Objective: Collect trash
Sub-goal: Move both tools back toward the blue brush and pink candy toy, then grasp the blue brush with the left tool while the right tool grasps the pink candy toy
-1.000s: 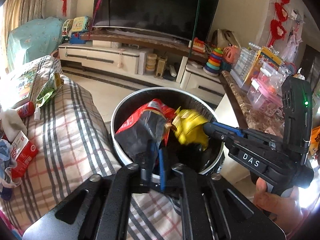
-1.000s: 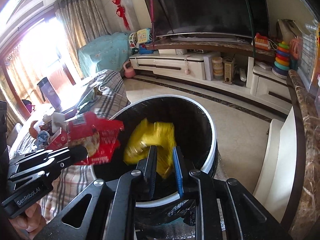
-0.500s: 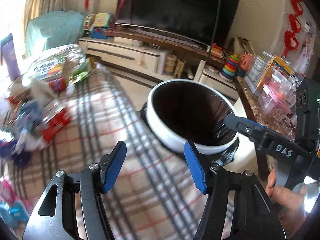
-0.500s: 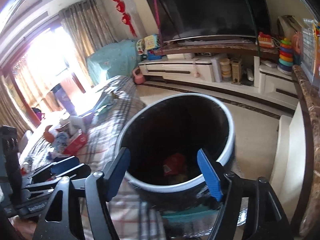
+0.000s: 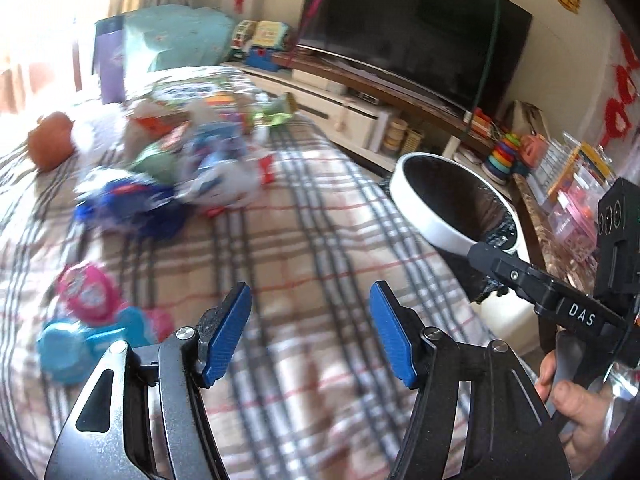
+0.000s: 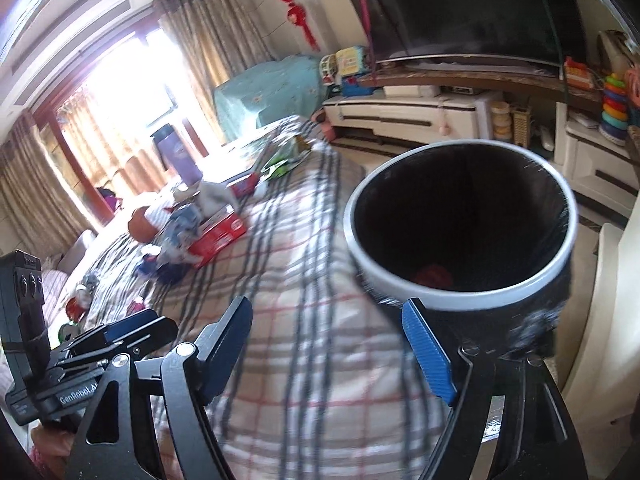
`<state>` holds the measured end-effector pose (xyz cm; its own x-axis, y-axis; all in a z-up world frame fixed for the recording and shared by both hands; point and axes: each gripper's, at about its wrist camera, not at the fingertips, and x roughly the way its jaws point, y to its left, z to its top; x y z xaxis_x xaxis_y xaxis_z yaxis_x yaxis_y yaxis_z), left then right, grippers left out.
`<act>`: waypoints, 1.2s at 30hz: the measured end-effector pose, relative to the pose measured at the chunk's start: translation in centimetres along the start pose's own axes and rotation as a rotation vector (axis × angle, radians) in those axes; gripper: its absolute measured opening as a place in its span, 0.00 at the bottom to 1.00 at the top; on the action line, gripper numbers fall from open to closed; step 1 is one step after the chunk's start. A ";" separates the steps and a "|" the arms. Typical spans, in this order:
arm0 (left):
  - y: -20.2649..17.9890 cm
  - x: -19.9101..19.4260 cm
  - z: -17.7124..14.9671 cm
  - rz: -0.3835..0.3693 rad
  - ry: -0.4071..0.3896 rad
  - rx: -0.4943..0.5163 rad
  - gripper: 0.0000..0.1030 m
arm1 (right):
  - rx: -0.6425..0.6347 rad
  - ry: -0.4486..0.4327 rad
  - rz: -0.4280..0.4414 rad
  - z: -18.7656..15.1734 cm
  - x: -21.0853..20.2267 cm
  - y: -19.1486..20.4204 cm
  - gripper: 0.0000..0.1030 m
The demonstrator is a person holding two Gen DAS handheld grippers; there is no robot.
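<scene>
left tongs (image 5: pixel 308 332) spread | right tongs (image 6: pixel 340 344) spread | round white-rimmed bin (image 6: pixel 460 296) | plaid cloth (image 5: pixel 320 240)

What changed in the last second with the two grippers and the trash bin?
Both let go: left gripper dropped the red bag, right gripper the yellow wrapper, into the bin. Both now open, swung back over the plaid cover. The bin and the remaining litter stayed put.

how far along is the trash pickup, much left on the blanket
Partly done: something red lies at the bottom of the trash bin. Nothing is in hand; the left gripper and right gripper are both open and empty over the plaid blanket. Plenty is left: a blurred pile of wrappers, a red box and pink and blue packets.
</scene>
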<state>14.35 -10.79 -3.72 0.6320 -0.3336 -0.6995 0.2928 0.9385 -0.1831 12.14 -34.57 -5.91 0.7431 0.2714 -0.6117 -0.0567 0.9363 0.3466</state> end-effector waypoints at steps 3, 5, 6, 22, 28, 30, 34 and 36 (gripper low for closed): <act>1.7 -1.0 -0.8 0.028 -0.006 -0.022 0.61 | -0.018 0.015 0.020 -0.4 0.6 1.3 0.77; 2.6 -1.6 -1.1 0.042 -0.007 -0.043 0.61 | -0.031 0.025 0.033 -0.7 1.0 2.1 0.77; 3.2 -1.9 -1.4 0.047 -0.008 -0.053 0.61 | -0.037 0.031 0.040 -0.8 1.3 2.6 0.77; 10.2 -5.8 -5.2 0.168 -0.012 -0.183 0.64 | -0.125 0.079 0.119 -2.2 3.4 8.3 0.77; 12.0 -4.7 -5.2 0.198 0.031 -0.175 0.65 | -0.146 0.101 0.138 -2.4 4.3 9.4 0.77; 12.1 -4.1 -4.9 0.198 0.051 -0.138 0.69 | -0.146 0.107 0.140 -2.4 4.6 9.5 0.77; 12.2 -2.9 -4.0 0.208 0.086 -0.015 0.76 | -0.146 0.127 0.145 -2.3 5.2 9.4 0.77; 12.0 -2.4 -3.8 0.226 0.097 0.048 0.76 | -0.148 0.136 0.145 -2.4 5.6 9.5 0.77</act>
<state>13.64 1.59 -6.86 0.6138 -0.1034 -0.7827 0.1871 0.9822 0.0169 14.14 -23.66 -7.71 0.6242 0.4231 -0.6567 -0.2605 0.9053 0.3356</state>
